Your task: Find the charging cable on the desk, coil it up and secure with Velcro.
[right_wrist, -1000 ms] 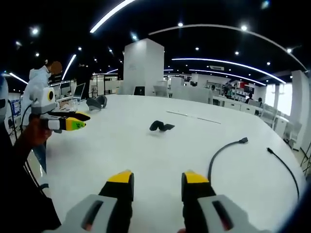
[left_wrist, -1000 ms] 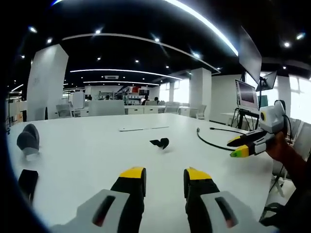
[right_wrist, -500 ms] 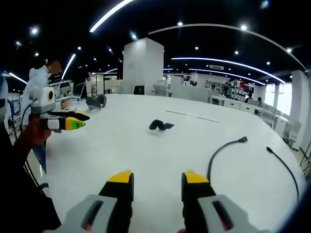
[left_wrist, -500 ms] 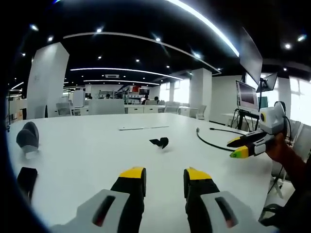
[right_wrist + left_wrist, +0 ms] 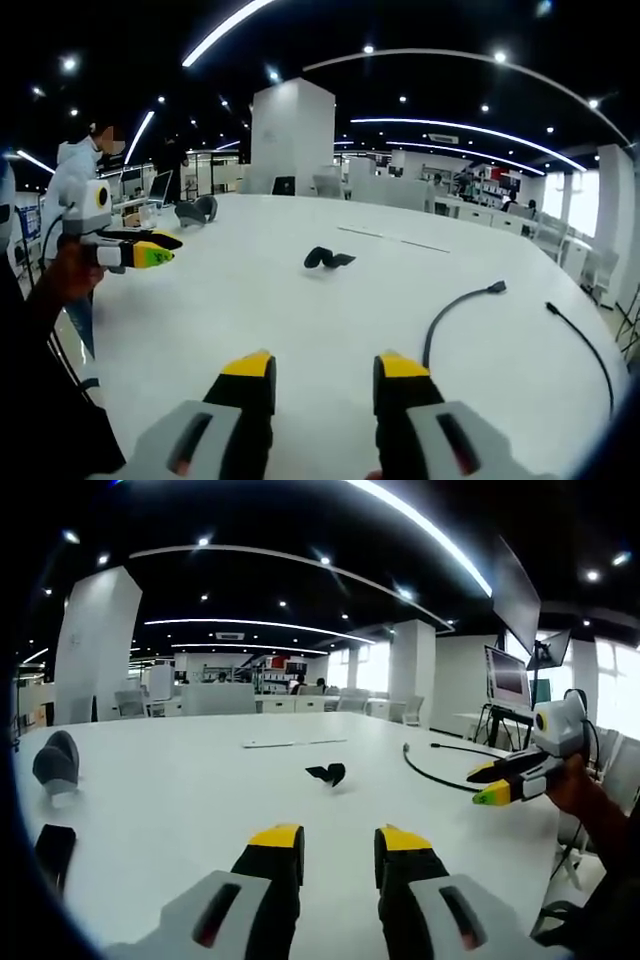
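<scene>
A black charging cable (image 5: 430, 774) lies in a loose curve on the white table (image 5: 180, 800), at the right of the left gripper view; in the right gripper view the cable (image 5: 455, 307) lies ahead to the right, both plugs showing. A small black Velcro strap (image 5: 327, 774) lies mid-table, also the Velcro strap (image 5: 327, 259) ahead of the right gripper. My left gripper (image 5: 338, 840) is open above the table, holding nothing. My right gripper (image 5: 315, 367) is open and empty too; it shows as the gripper (image 5: 500, 783) held by a hand near the cable.
A grey rounded object (image 5: 55, 765) and a black block (image 5: 55, 852) lie at the table's left side. A thin white strip (image 5: 295, 744) lies farther back. A monitor on a stand (image 5: 507, 680) is beyond the table's right. A person in white (image 5: 75, 180) stands at the left.
Both views have barely shifted. The left gripper's jaws have drawn slightly closer together. The cable and the strap lie as before.
</scene>
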`<state>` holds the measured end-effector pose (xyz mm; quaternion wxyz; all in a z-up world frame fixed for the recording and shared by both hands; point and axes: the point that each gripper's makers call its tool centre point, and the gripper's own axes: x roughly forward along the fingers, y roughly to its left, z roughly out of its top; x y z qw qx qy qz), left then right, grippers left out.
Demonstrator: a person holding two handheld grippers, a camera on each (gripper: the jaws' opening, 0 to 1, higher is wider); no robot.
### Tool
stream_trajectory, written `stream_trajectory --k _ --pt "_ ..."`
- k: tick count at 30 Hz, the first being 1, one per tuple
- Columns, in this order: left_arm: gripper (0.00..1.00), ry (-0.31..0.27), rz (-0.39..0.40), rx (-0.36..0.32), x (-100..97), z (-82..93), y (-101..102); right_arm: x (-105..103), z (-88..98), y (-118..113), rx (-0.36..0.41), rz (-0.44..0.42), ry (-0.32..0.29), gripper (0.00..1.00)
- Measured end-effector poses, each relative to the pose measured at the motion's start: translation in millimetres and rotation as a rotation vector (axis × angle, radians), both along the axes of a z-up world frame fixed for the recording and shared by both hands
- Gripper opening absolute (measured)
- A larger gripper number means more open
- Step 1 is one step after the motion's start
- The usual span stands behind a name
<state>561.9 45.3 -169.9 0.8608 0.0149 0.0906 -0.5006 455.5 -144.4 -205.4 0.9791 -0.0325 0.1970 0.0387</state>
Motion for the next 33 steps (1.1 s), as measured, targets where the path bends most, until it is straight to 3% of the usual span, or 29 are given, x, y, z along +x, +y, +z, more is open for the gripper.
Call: stream_trajectory --k 14,33 --pt "0.31 -0.002 -0.024 -0.039 -2.3 8.6 -9.4 -4.8 1.9 -14.7 -0.001 -0.035 -0.004 0.40" --pt "0.29 0.017 -0.099 -0.038 -12.0 12.1 -43.3 -18.5 11.1 -46.6 -0.013 -0.105 -0.020 0.40"
